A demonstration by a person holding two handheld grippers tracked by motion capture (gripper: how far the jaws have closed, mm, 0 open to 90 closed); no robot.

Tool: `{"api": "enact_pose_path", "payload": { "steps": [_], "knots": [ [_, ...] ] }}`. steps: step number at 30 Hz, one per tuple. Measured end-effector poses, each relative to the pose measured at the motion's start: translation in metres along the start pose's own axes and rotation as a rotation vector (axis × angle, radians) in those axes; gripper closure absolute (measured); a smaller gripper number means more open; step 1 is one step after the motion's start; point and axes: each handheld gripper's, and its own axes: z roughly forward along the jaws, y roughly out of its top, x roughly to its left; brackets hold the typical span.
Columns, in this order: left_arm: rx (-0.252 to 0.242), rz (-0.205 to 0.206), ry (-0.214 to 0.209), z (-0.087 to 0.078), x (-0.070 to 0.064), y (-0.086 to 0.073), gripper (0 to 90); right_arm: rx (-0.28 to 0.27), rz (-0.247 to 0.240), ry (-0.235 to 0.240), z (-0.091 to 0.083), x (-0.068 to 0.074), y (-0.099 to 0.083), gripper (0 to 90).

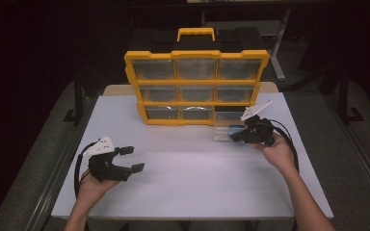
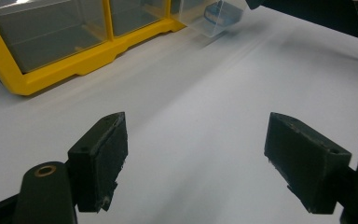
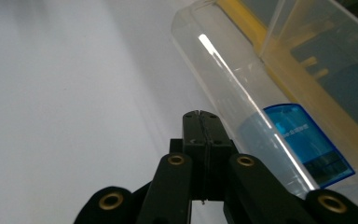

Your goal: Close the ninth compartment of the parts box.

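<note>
Drawer [image 1: 226, 129]: a clear plastic bin with thin straight walls, pulled out of the yellow organizer [image 1: 196, 86] and lying on the white desk [image 1: 188, 178], just in front of the cabinet's lower right slot. Through its wall shows a blue card [image 3: 305, 142] with pale print and a dark strip along one end; in the left tool view the same blue shape sits inside the drawer [image 2: 212, 16] near the cabinet's yellow base [image 2: 74, 70]. In the right tool view light glints along the drawer's upper rim [image 3: 242, 88], which runs diagonally past the jaws.

Right tool [image 1: 250, 132] sits at the drawer's near side, its jaws pressed together with nothing seen between them [image 3: 200, 128]; whether they touch the wall I cannot tell. Left tool [image 1: 132, 159] rests low over the desk's left front, well apart from the drawer, jaws spread wide and empty [image 2: 196, 163]. The organizer has three rows of clear-fronted bins and a yellow handle [image 1: 196, 33] on top.
</note>
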Motion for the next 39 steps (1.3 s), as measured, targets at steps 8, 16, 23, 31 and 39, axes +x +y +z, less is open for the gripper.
{"api": "enact_pose_path", "payload": {
  "steps": [8, 16, 23, 31, 39],
  "knots": [
    [-0.006, -0.008, -0.002, -0.001, 0.0, 0.0, 21.3, 0.01, 0.006, -0.017, 0.003, -0.003, 0.002, 89.0],
    [0.0, -0.004, 0.0, -0.001, 0.0, 0.0, 21.3, 0.022, -0.004, -0.026, 0.004, -0.006, 0.009, 88.9],
    [-0.003, -0.004, 0.0, -0.001, 0.0, 0.0, 21.4, 0.022, -0.006, -0.026, 0.005, -0.009, 0.013, 88.9],
    [-0.01, -0.02, 0.003, -0.002, 0.0, 0.0, 21.4, 0.03, 0.011, -0.033, 0.004, -0.016, 0.018, 89.0],
    [-0.006, -0.009, 0.004, -0.003, 0.0, 0.0, 21.4, 0.031, 0.014, -0.037, 0.005, -0.022, 0.022, 89.0]
  ]
}}
